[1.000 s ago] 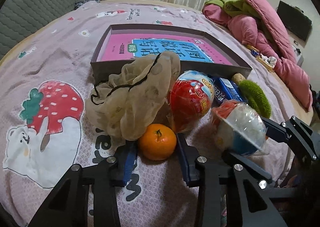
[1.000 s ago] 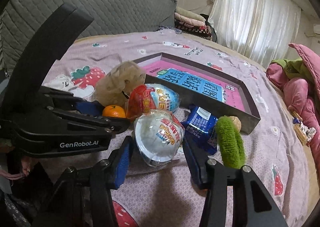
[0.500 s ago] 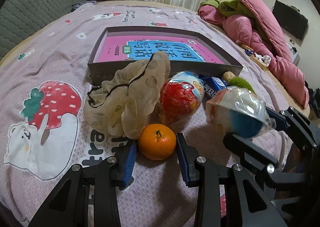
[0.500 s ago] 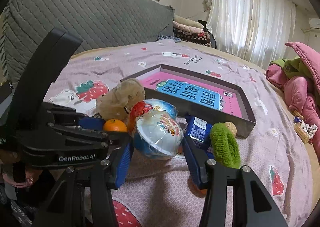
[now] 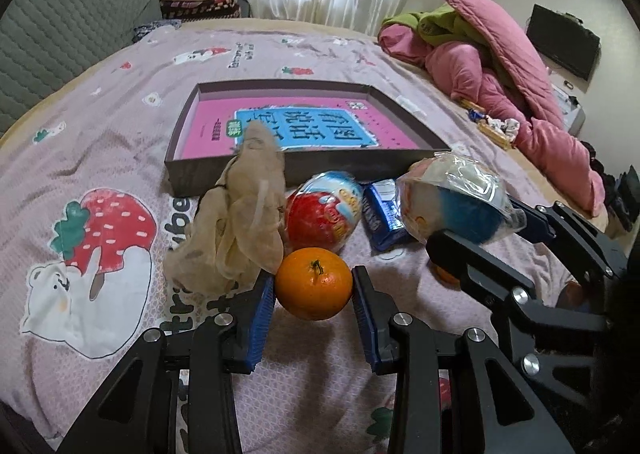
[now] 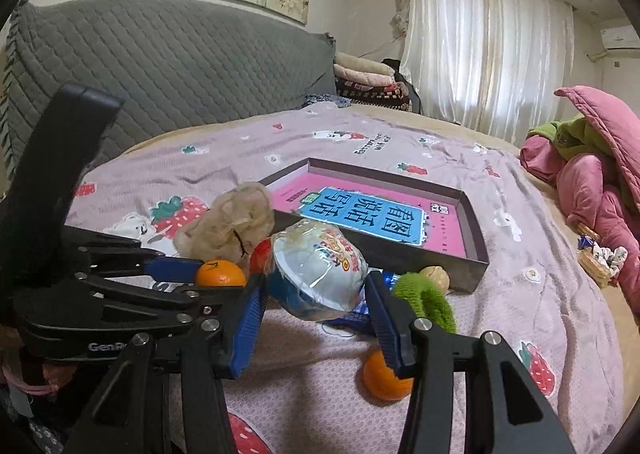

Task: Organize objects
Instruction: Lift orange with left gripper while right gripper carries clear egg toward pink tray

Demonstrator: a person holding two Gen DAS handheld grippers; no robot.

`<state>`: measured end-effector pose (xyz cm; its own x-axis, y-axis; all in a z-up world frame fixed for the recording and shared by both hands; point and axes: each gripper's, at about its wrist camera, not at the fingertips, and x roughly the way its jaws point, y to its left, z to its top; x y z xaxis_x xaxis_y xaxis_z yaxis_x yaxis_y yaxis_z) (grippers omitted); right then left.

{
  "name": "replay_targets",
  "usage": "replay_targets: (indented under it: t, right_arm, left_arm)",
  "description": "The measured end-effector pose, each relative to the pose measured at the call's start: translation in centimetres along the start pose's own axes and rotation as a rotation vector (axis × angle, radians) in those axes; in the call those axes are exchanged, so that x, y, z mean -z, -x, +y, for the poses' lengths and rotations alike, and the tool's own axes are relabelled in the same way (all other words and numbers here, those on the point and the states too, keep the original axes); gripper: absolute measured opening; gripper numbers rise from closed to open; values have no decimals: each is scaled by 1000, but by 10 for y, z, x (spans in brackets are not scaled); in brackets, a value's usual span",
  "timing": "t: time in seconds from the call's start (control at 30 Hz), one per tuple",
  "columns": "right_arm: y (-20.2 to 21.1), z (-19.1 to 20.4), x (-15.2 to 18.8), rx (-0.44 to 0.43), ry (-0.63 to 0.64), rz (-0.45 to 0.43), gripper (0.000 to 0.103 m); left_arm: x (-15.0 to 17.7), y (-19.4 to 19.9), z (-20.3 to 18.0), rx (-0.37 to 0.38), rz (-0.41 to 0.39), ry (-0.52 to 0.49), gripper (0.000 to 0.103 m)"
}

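Left gripper point(image 5: 313, 304): blue pads clamped on either side of an orange tangerine point(image 5: 313, 282), whose stem end faces up and slightly toward the camera. The fruit appears lifted clear of the bedspread point(image 5: 100, 133). The tool tilts downward toward the bed.

Right gripper point(image 6: 314, 294): jaws about half spread and clenched on a plastic-wrapped toy egg point(image 6: 316, 268). Its white half faces up and toward the tray, its blue half down, with the long axis tilted across the jaws. In the left wrist view this gripper enters from the right edge, carrying the egg above the bedspread and angled down less steeply than the left one.

Just beyond the tangerine: a crumpled beige mesh bag point(image 5: 236, 225) standing in a heap, a red and blue toy egg point(image 5: 324, 215) lying beside it, and a blue snack packet point(image 5: 382, 211). A second tangerine point(image 6: 384, 378) rests on the bedspread under the right gripper. A green fuzzy hair tie point(image 6: 426, 300) and a walnut point(image 6: 434, 278) lie near the tray's corner.

Farther back: a shallow dark tray point(image 5: 224, 169) containing a pink and blue book point(image 5: 304, 129), its long side running across the bed. A pink quilt point(image 5: 520, 101) is heaped at the far right.
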<state>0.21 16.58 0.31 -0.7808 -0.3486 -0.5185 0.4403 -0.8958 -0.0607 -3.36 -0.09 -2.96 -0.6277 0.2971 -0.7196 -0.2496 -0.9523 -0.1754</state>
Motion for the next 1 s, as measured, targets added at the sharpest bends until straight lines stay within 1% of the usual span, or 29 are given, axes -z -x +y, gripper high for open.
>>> replay_targets:
  t: [0.47, 0.57, 0.67, 0.83, 1.0]
  right_arm:
    - [14, -21, -4, 28, -64, -40, 51]
    - [18, -25, -5, 33, -77, -48, 51]
    - [20, -31, -6, 39, -90, -59, 51]
    - [20, -39, -5, 46, -107, -57, 51]
    - [19, -44, -5, 50, -122, -54, 51]
  left_arm:
    - [-15, 25, -19, 13, -59, -26, 39]
    - [-20, 29, -22, 32, -68, -19, 39]
    - [-25, 34, -29, 49, -92, -34, 39]
    - [-32, 31, -37, 54, -87, -44, 39]
    - [-31, 23, -33, 54, -66, -30, 39]
